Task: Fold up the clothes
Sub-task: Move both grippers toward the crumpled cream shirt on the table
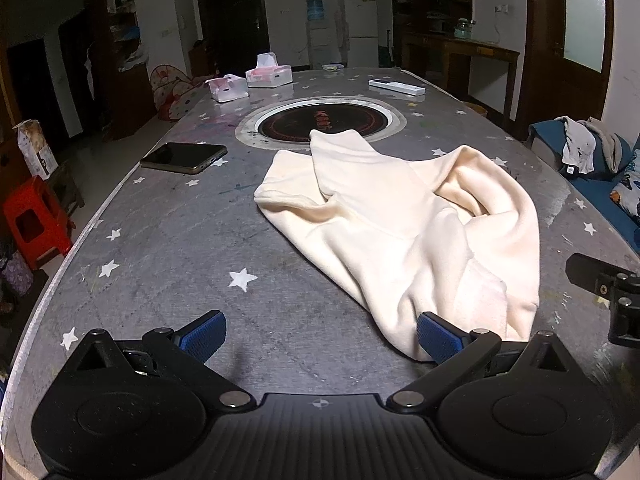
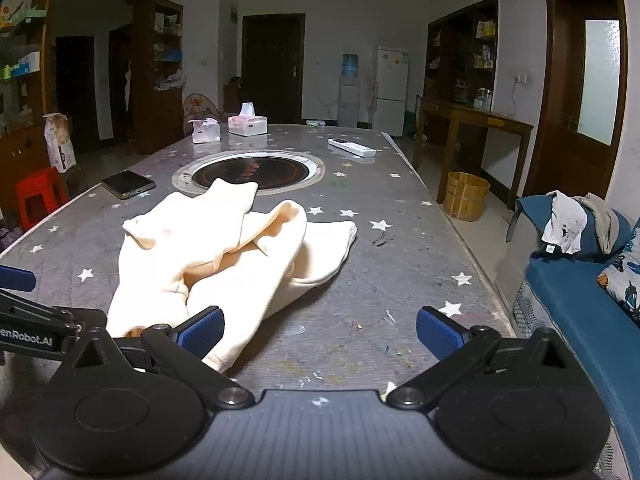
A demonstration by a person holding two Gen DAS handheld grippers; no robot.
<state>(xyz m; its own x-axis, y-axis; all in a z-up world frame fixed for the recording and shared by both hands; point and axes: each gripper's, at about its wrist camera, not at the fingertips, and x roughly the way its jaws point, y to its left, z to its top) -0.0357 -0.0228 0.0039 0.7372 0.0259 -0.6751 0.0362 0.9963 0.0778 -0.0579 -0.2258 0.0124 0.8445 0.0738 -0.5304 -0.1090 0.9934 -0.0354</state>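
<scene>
Both tools, left (image 1: 320, 338) and right (image 2: 320, 332), agape, cream garment (image 1: 400, 220) between, ungripped.

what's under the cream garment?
The cream garment lies crumpled on the grey starred table; its far tip overlaps the round cooktop. Anything beneath its folds is hidden.

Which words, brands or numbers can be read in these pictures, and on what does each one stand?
"enRobot.AI": white letters on the left tool, cut off at the picture's edge.
Red characters on the round cooktop: too blurred to read.
Print on the tissue boxes and the paper bag: too small.
</scene>
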